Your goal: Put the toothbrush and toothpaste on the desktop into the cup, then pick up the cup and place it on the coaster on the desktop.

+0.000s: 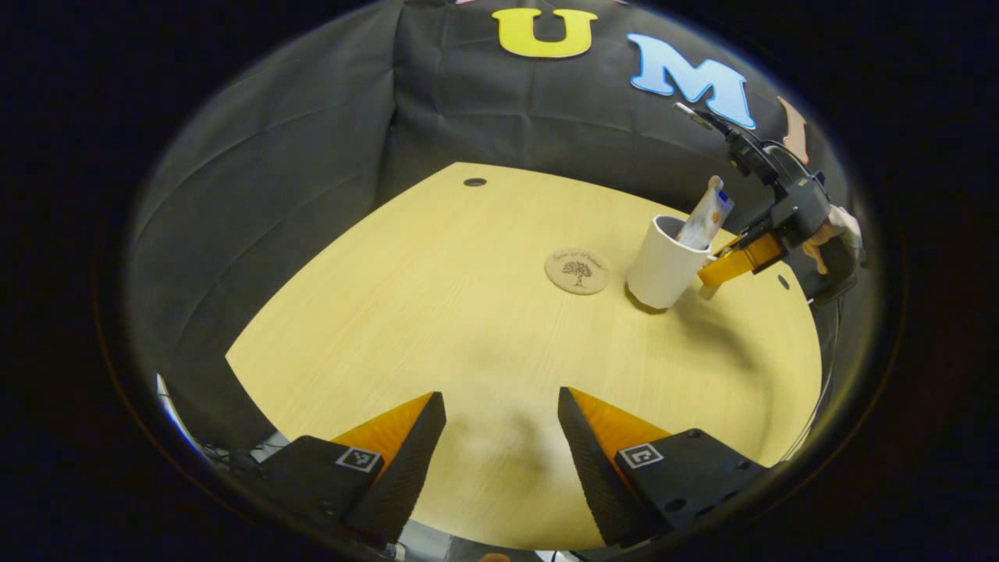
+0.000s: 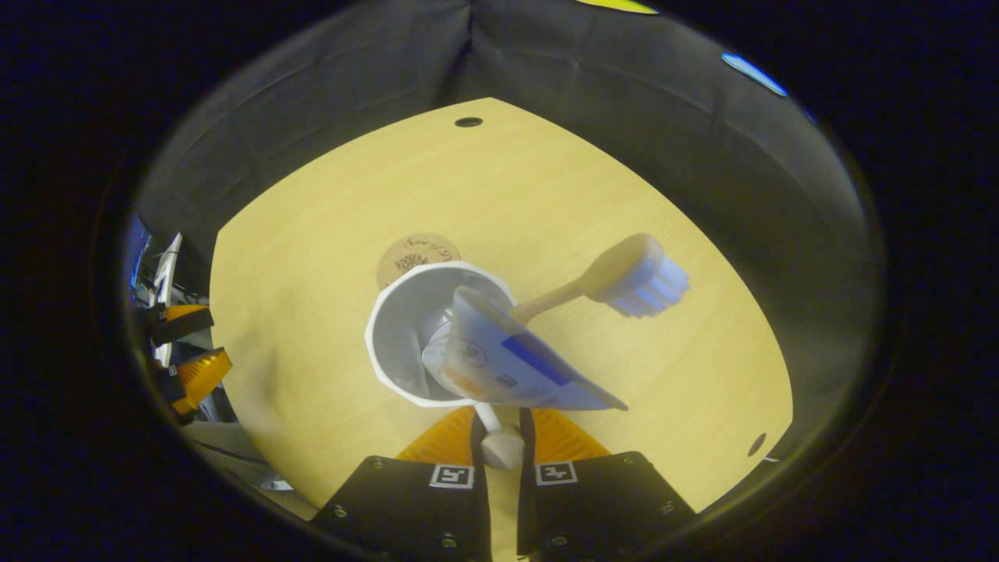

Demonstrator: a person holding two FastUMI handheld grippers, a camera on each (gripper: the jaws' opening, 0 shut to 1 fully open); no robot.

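Right gripper point(image 2: 503, 437) clenched on cup point(image 2: 406, 343) handle; coaster point(image 2: 414, 256) just beyond cup, far side. Left gripper point(image 1: 499, 445) released, well apart, idle.

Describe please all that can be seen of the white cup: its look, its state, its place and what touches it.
The cup is white and looks ceramic, with a faceted rim and a handle. It seems lifted and tilted, its base just off the wooden desktop, right beside the round coaster, not on it. Inside lean the toothpaste tube and a toothbrush with a wooden handle, its bristle head sticking out past the rim. The right tongs are closed on the cup's handle.
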